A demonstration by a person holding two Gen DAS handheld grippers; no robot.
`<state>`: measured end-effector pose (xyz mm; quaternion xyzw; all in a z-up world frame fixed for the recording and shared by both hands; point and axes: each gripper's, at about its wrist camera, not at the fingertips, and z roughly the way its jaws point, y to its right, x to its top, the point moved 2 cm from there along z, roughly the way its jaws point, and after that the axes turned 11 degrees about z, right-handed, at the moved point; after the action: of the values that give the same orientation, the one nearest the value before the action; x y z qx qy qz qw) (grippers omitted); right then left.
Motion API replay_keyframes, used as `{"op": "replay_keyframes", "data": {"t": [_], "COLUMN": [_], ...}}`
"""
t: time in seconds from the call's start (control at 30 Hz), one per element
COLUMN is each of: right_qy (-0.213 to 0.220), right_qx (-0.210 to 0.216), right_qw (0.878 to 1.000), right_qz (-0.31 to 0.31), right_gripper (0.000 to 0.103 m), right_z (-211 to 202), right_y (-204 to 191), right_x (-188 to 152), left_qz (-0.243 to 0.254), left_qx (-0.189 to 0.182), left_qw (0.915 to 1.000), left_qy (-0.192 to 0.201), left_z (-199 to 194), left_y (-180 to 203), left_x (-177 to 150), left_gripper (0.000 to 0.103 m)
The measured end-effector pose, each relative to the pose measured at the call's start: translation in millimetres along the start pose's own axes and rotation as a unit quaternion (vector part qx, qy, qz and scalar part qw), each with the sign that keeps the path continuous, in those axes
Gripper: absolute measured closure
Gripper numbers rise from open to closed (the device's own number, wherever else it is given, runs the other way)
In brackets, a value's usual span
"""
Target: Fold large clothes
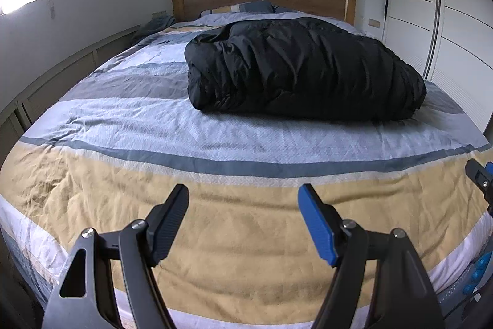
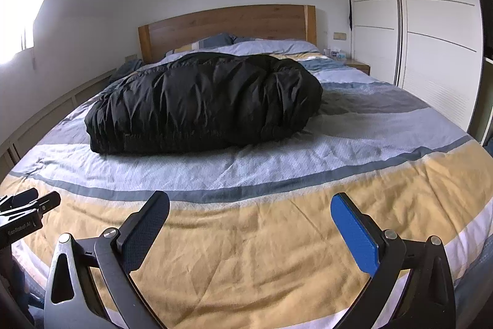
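The folded black puffer coat (image 1: pixel 302 70) lies on the striped bedspread (image 1: pixel 215 236) as the one bulk in the way; nearer than the coat, bare bedspread runs to the foot edge; beyond it, pillows (image 2: pixel 215 40) and headboard (image 2: pixel 228 26) close the far end; the wardrobe (image 2: pixel 437 30) stands to the coat's right.
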<state>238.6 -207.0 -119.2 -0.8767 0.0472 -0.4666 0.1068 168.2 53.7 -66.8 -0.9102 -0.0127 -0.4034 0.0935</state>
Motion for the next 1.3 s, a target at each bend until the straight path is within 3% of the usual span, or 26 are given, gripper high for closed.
{"op": "replay_keyframes", "data": {"t": [1.3], "right_qy": [-0.030], "right_qx": [-0.023], "right_qw": [0.999], "right_qz": [0.002], "right_gripper": [0.000], "right_z": [18.5], "right_y": [14.5], "right_x": [-8.9], "left_qz": [0.018], "left_qx": [0.001], "left_qw": [0.9998], "left_qy": [-0.006], "left_z": [12.1], "left_y": [-0.4], "left_x": [-0.9], "left_gripper": [0.031]}}
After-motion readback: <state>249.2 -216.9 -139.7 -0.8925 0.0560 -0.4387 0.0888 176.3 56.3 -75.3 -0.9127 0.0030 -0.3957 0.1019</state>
